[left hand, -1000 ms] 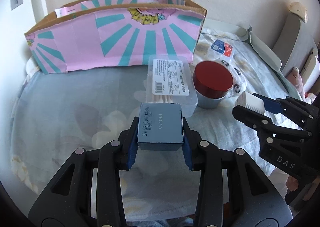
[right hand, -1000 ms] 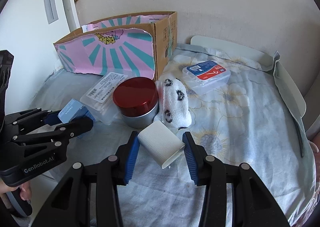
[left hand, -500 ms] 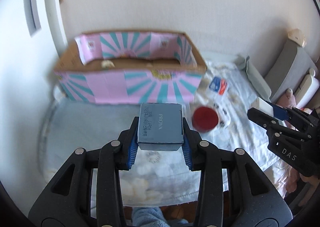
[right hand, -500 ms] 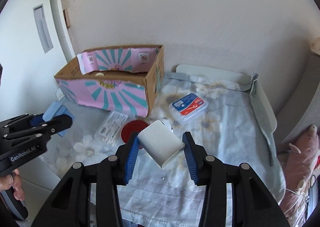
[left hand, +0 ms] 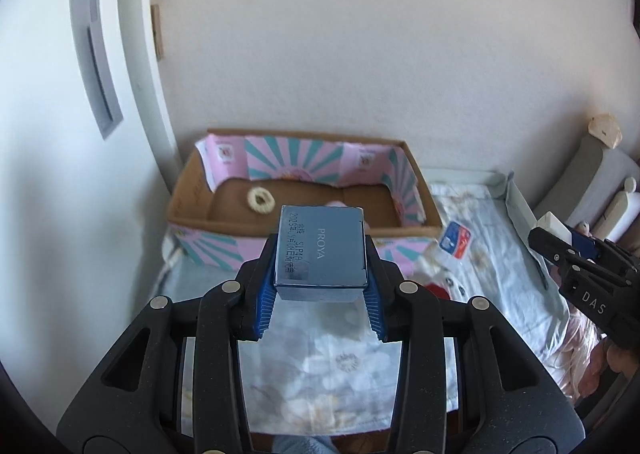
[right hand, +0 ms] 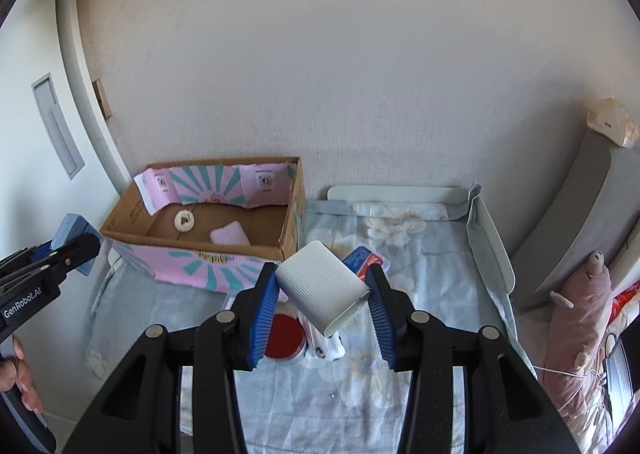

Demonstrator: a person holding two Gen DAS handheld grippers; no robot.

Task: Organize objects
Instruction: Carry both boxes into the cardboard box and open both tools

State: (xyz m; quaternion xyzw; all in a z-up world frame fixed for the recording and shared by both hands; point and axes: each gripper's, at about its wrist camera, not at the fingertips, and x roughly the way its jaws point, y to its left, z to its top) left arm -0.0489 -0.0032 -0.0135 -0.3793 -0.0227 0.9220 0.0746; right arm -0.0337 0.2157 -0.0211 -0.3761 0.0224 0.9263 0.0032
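My left gripper point(left hand: 320, 286) is shut on a blue PROYA box point(left hand: 320, 250), held high above the table in front of the open pink-and-teal cardboard box point(left hand: 304, 190). My right gripper point(right hand: 322, 294) is shut on a white ribbed box point(right hand: 320, 286), also held high, to the right of the cardboard box point(right hand: 208, 222). Inside the cardboard box lie a cream ring point(right hand: 185, 220) and a pink pad point(right hand: 230, 234). The left gripper also shows at the left edge of the right wrist view point(right hand: 60, 250).
On the flowered cloth point(right hand: 420, 254) lie a red-lidded tin point(right hand: 284, 338), a white spotted sock point(right hand: 324, 346) and a red-and-blue lidded case point(right hand: 364, 258). A white tray rim point(right hand: 488, 238) borders the cloth at the right. A wall stands behind; a pink plush toy point(right hand: 580, 306) lies far right.
Both grippers have risen well above the table with their boxes still held. The inside of the cardboard box has come into view and the table items look smaller.
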